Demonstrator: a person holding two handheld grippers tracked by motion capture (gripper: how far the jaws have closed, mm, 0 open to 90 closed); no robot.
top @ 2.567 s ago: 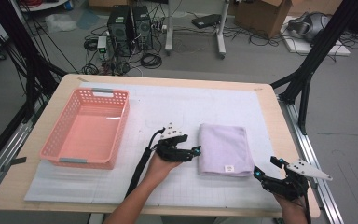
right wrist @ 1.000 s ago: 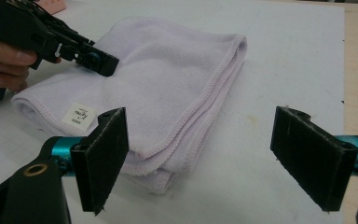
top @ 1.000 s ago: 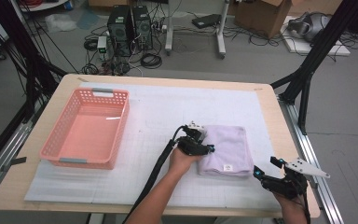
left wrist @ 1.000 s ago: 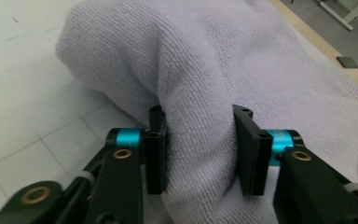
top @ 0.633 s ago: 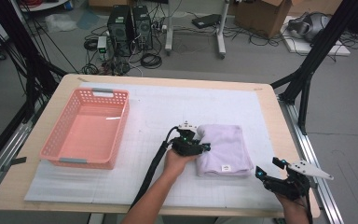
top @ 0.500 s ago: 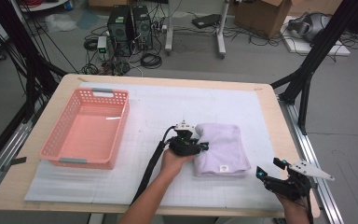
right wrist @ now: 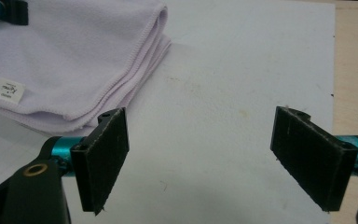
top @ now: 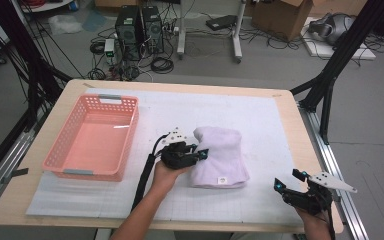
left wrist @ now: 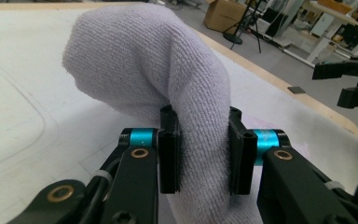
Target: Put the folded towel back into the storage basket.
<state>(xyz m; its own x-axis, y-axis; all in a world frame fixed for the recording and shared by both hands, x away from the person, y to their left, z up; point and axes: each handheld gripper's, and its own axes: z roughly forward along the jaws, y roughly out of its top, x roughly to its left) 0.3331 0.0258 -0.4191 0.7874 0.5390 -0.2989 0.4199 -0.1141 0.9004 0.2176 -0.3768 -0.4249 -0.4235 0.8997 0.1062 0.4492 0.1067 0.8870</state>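
Left gripper (left wrist: 200, 156) clamping folded towel (left wrist: 168, 79), lifted edge

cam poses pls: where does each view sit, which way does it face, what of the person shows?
High view: above the table's near side, facing forward-down; forearms, left gripper, right gripper.
Left gripper view: on that gripper, along fingers clamping the towel.
Right gripper view: along open fingers over the mat.
All three share the towel.
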